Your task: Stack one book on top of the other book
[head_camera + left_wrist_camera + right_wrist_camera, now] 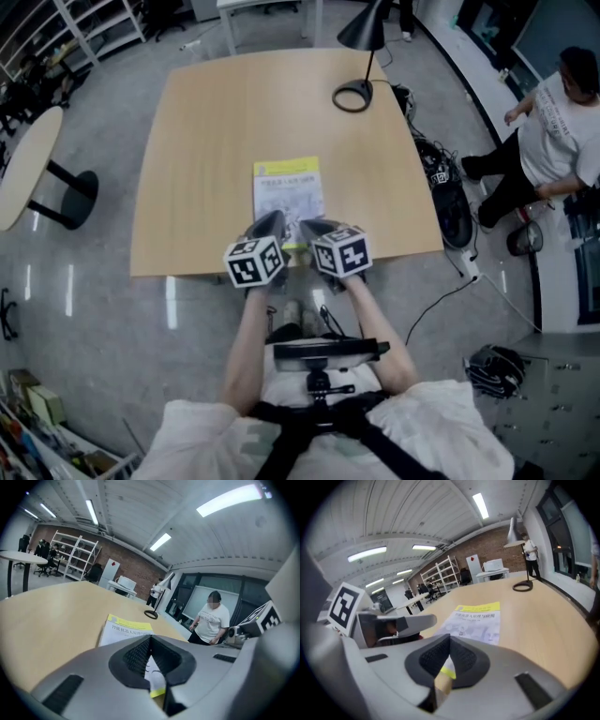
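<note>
Book (289, 192), flat, yellow-banded, mid-frame on smooth wooden table (206, 141); ribbed-padded left gripper (150, 641) and right gripper (449, 643) clenched empty; forearms (246, 342) appear only in head view.

Bright ceiling strip lights; fisheye-warped, dark-vignetted edges.

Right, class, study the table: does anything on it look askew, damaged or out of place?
Nothing stands out. The book lies flat and roughly square to the table, near its front edge; the lamp stands upright at the far corner. Whether another lies beneath it cannot be told.
</note>
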`<move>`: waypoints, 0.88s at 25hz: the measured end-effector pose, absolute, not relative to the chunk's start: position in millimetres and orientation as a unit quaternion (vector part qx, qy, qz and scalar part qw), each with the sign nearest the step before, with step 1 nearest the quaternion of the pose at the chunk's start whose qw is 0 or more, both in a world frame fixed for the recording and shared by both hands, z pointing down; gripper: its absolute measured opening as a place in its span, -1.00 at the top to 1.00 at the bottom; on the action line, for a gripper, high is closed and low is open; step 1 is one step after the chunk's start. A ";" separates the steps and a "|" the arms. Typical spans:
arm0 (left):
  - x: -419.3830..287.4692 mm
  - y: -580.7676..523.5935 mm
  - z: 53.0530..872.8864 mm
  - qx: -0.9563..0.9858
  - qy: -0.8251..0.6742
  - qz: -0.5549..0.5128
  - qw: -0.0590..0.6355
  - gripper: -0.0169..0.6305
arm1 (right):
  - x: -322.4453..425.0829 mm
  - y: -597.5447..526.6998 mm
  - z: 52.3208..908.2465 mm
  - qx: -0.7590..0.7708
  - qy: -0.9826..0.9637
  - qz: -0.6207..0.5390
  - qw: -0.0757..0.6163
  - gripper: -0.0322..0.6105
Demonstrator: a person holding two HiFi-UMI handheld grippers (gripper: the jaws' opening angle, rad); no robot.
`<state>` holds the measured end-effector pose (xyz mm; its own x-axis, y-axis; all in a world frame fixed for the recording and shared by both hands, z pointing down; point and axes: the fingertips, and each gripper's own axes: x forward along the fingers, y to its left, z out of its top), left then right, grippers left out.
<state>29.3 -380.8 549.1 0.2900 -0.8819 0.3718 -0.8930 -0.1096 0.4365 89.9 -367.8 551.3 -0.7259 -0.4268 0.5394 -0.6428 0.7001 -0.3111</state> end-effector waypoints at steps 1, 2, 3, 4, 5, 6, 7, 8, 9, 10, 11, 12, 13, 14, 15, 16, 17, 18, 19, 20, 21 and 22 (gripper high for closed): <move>29.3 -373.9 538.9 0.746 -0.601 0.005 0.286 0.90 | 95.7 -364.2 539.8 0.302 -0.899 0.250 0.197 0.90; 29.8 -365.6 529.2 0.749 -0.605 0.004 0.270 0.91 | 102.0 -359.6 529.3 0.306 -0.901 0.250 0.178 0.90; 30.2 -355.9 519.5 0.752 -0.608 0.004 0.254 0.91 | 108.1 -353.5 519.3 0.311 -0.904 0.248 0.160 0.90; 30.1 -345.4 509.8 0.755 -0.610 0.002 0.239 0.90 | 113.5 -346.3 508.8 0.315 -0.906 0.244 0.141 0.90; 28.8 -335.0 499.6 0.757 -0.612 -0.001 0.227 0.91 | 118.0 -338.8 497.3 0.320 -0.908 0.239 0.123 0.90; 26.6 -325.5 489.1 0.758 -0.615 -0.008 0.217 0.91 | 121.5 -331.1 484.8 0.324 -0.910 0.235 0.104 0.90; 23.9 -317.1 478.7 0.759 -0.617 -0.018 0.209 0.91 | 124.0 -323.4 472.2 0.327 -0.912 0.231 0.086 0.90; 22.0 -309.9 468.7 0.760 -0.617 -0.029 0.202 0.90 | 125.8 -315.5 460.4 0.327 -0.915 0.226 0.071 0.90; 21.3 -303.5 459.9 0.763 -0.616 -0.036 0.194 0.91 | 127.5 -307.5 450.3 0.328 -0.917 0.221 0.058 0.90; 21.7 -297.4 453.1 0.767 -0.614 -0.039 0.185 0.91 | 129.1 -299.4 442.3 0.329 -0.918 0.214 0.050 0.90; 22.4 -291.3 448.9 0.770 -0.611 -0.040 0.178 0.90 | 130.2 -291.1 436.6 0.331 -0.920 0.206 0.047 0.90; 22.9 -285.1 447.6 0.773 -0.608 -0.041 0.176 0.91 | 130.2 -282.8 433.6 0.331 -0.921 0.199 0.046 0.90; 23.1 -278.1 449.5 0.774 -0.605 -0.045 0.181 0.91 | 129.0 -274.0 433.8 0.331 -0.922 0.194 0.049 0.90; 23.0 -269.0 453.8 0.774 -0.601 -0.052 0.192 0.91 | 127.2 -264.0 437.4 0.329 -0.923 0.192 0.053 0.90; 22.7 -256.4 459.1 0.772 -0.599 -0.057 0.203 0.91 | 126.0 -251.4 443.4 0.329 -0.923 0.193 0.059 0.90; 22.3 -239.6 463.9 0.771 -0.599 -0.058 0.209 0.90 | 125.8 -235.8 449.5 0.330 -0.921 0.195 0.065 0.90; 21.7 -220.3 466.9 0.771 -0.600 -0.055 0.208 0.91 | 126.1 -218.4 453.8 0.333 -0.920 0.194 0.068 0.90; 20.7 -200.3 467.7 0.772 -0.600 -0.050 0.202 0.91 | 126.6 -201.0 455.4 0.338 -0.919 0.191 0.069 0.90; 19.1 -181.1 466.8 0.774 -0.601 -0.047 0.195 0.91 | 127.0 -184.8 455.0 0.343 -0.918 0.187 0.069 0.90; 16.4 -162.2 465.1 0.775 -0.601 -0.046 0.190 0.91 | 127.0 -169.4 453.7 0.347 -0.917 0.184 0.069 0.90; 12.5 -142.6 463.0 0.774 -0.603 -0.048 0.187 0.91 | 125.9 -153.6 452.0 0.350 -0.916 0.183 0.067 0.90; 7.8 -122.2 460.4 0.773 -0.605 -0.051 0.184 0.91 | 123.4 -136.6 449.6 0.351 -0.916 0.183 0.064 0.90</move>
<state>7.8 -122.2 460.4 0.2635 -0.9538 0.1441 -0.9161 -0.2007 0.3471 123.4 -136.6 449.6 -0.7459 -0.6188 0.2464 -0.6660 0.6873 -0.2901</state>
